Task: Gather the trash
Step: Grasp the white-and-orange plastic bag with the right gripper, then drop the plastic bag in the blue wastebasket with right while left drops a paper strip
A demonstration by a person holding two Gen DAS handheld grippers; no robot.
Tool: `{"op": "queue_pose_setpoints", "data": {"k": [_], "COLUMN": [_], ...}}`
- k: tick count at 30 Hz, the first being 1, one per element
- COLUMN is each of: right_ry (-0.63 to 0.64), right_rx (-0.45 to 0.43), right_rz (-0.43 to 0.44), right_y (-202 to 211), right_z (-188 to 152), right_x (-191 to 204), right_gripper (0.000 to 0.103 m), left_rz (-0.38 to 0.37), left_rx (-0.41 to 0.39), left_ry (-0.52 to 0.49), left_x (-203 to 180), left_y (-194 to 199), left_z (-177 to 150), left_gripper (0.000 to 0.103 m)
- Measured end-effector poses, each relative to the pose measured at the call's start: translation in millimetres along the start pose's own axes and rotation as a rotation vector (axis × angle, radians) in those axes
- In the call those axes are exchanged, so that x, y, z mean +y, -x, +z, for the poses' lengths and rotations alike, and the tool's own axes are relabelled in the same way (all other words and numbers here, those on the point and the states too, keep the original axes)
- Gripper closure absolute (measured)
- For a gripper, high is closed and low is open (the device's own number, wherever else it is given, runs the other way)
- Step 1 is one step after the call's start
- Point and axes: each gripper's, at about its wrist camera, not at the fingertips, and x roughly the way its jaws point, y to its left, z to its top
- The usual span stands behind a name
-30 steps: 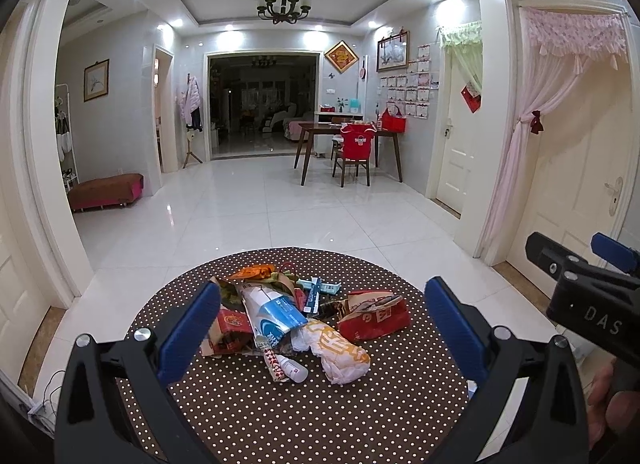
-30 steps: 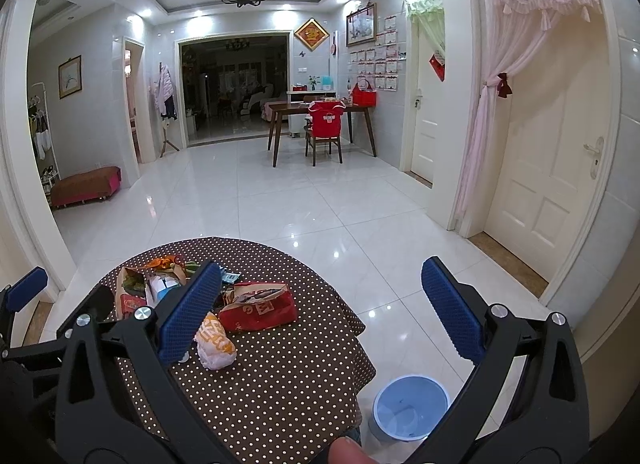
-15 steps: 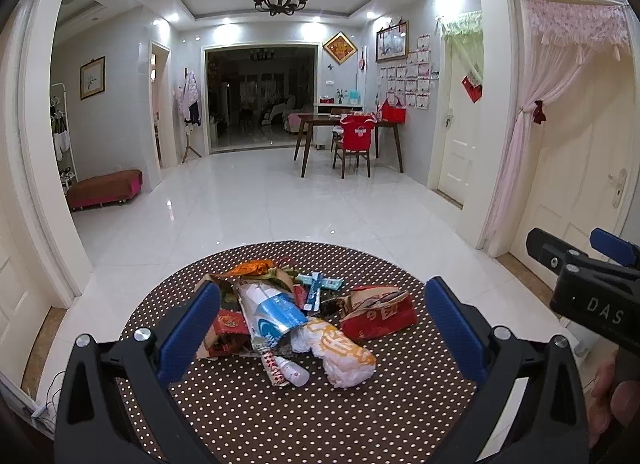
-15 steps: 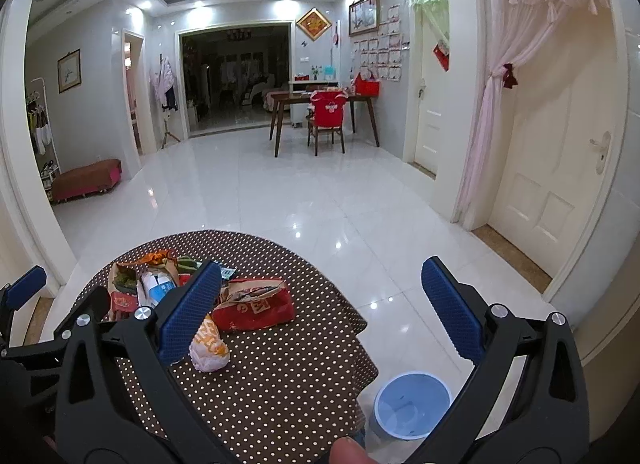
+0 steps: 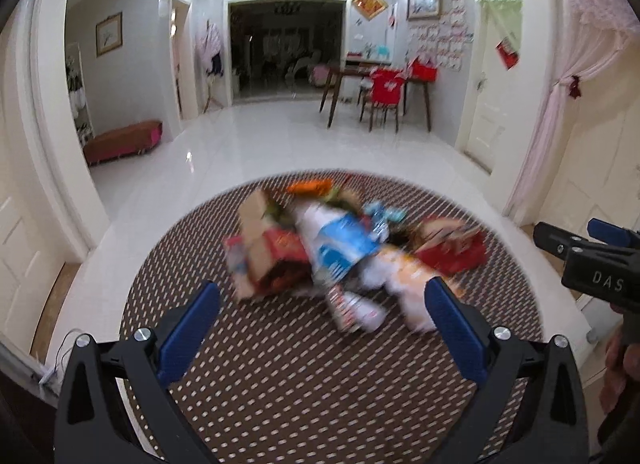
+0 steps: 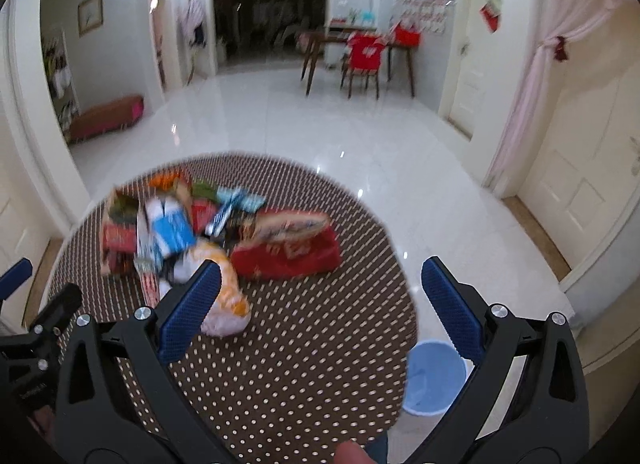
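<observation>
- I am looking into a large, bright room with a glossy white tiled floor (image 5: 304,143); a dark wooden dining table (image 5: 376,81) with a red-covered chair stands far back on the right.
- Close in front of me is a round table (image 5: 304,392) covered in brown cloth with pale dots.
- The trash pile (image 5: 340,248) lies on the far half of that table, a blurred heap of wrappers and packets touching and overlapping one another.
- In the pile, from my right camera, a red packet (image 6: 288,256) lies at the right end, and a blue and white packet (image 6: 168,232) sits left of it.
- A white and orange crumpled wrapper (image 6: 224,304) lies at the near edge of the pile, just beyond the left fingertip of my right tool.
- A pale blue bin (image 6: 434,378) stands on the floor just beside the table's right edge.
- My left gripper (image 5: 320,316) hangs above the near side of the table, its blue-padded fingers spread wide with nothing between them; the pile lies just beyond them.
- My right gripper (image 6: 320,298) is likewise spread wide and holds nothing, hanging over the table's right half, with the bin showing beside its right finger.
- Both views are smeared by motion blur, so I cannot read any packet labels.
</observation>
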Motion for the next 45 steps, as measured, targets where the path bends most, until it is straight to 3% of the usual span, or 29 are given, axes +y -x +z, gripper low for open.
{"op": "queue_pose_setpoints", "data": {"k": [7,12,14,15,16,18,27,36,38,40,45], "right_ry": [0.079,0.109,0.132,0.141,0.142,0.128,0.058,0.009,0.003,-0.005,-0.025], "right_rx": [0.134,0.198,0.218,0.224,0.242,0.272,0.283,0.262,0.257,0.253,0.241], "right_rz": [0.082,0.169,0.2,0.208,0.23,0.286,0.379,0.427,0.43,0.433,0.441], "right_y": [-62.5,-102.6,-117.4,-125.0,-129.8,-133.2,-102.9,-83.4,-83.6,-81.5,-77.6], "right_z": [-18.4,-22.3,-23.5,-24.2,-25.3,-28.4,-47.4,-50.9,-50.1,-48.9,-49.0], "right_x": [34.8,56.1,65.5,67.3,69.0,69.0,38.7,17.2,13.4,8.7,1.9], "right_gripper": [0.005,0.005,0.011,0.023,0.044,0.06,0.061,0.061,0.062,0.062,0.062], "left_rz": [0.059,0.063,0.055,0.045,0.038,0.025,-0.026,-0.167,-0.193,-0.212,-0.221], "left_rx": [0.105,0.141,0.143,0.146,0.151,0.152,0.21,0.22,0.216,0.213,0.222], "left_ry": [0.022,0.051,0.055,0.053,0.052,0.045,0.013,0.114,0.107,0.086,0.086], "left_x": [36.5,50.0,48.0,44.7,39.3,31.3,2.0,-1.1,-6.2,-12.7,-16.9], "left_y": [-31.6,-46.1,-52.1,-56.1,-61.3,-68.7,-128.6,-142.1,-140.3,-138.1,-137.7], "left_z": [-25.8,-29.5,-28.0,-25.8,-23.3,-19.7,-17.8,-14.7,-14.9,-14.8,-17.4], "left_gripper": [0.004,0.004,0.004,0.004,0.004,0.004,0.006,0.051,0.072,0.086,0.091]}}
